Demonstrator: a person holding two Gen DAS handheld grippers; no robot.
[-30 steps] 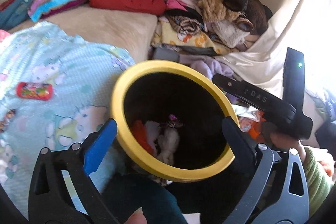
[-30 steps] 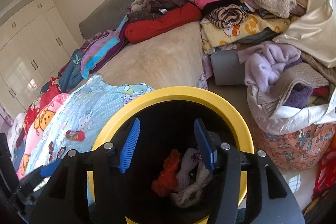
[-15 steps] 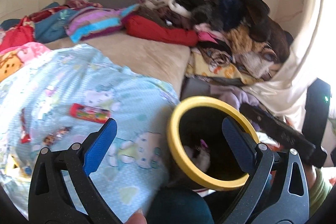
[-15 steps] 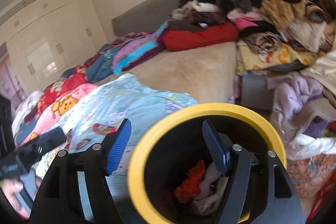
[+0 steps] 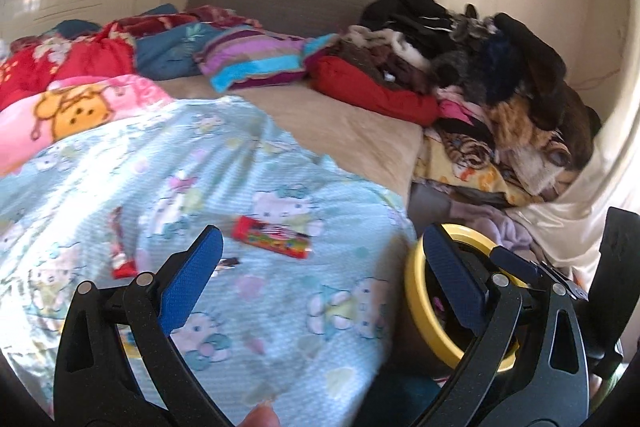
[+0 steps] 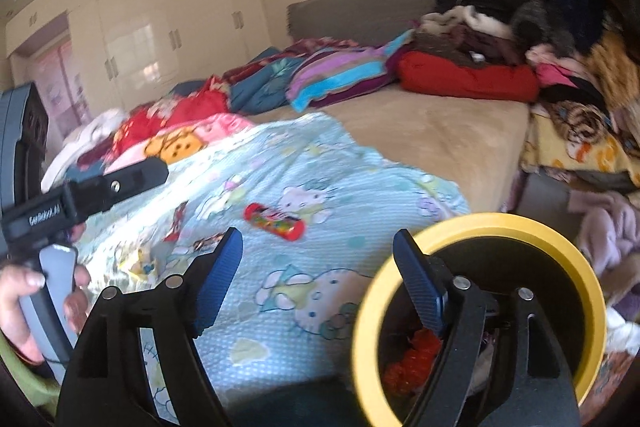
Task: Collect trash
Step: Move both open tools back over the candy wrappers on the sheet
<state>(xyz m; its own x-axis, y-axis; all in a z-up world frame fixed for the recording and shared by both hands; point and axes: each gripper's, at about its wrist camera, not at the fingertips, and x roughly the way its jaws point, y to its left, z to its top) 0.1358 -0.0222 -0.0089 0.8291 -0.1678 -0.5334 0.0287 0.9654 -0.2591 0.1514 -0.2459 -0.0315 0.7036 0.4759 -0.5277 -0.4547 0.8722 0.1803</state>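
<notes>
Nearest, the right gripper (image 6: 316, 281) has just been opening; its jaws stand wide with nothing between them. Its right finger overlaps the yellow-rimmed bin (image 6: 496, 223), which holds red and white scraps. The left gripper (image 5: 320, 271) is also spread and empty. Ahead of both, on the blue cartoon blanket (image 5: 280, 307), lies a red candy tube (image 5: 272, 238), with smaller wrappers (image 5: 120, 255) to its left. Beyond them sits a clothes pile (image 5: 480, 67).

I count one yellow-rimmed bin (image 6: 480, 227), just right of my right claw (image 6: 316, 283), holding one orange scrap (image 6: 412, 359) and some pale ones I cannot count. Ahead of both claws, on one blue cartoon blanket (image 5: 280, 307), lie one red candy tube (image 5: 272, 237) and about three smaller wrappers (image 6: 176, 217).
</notes>
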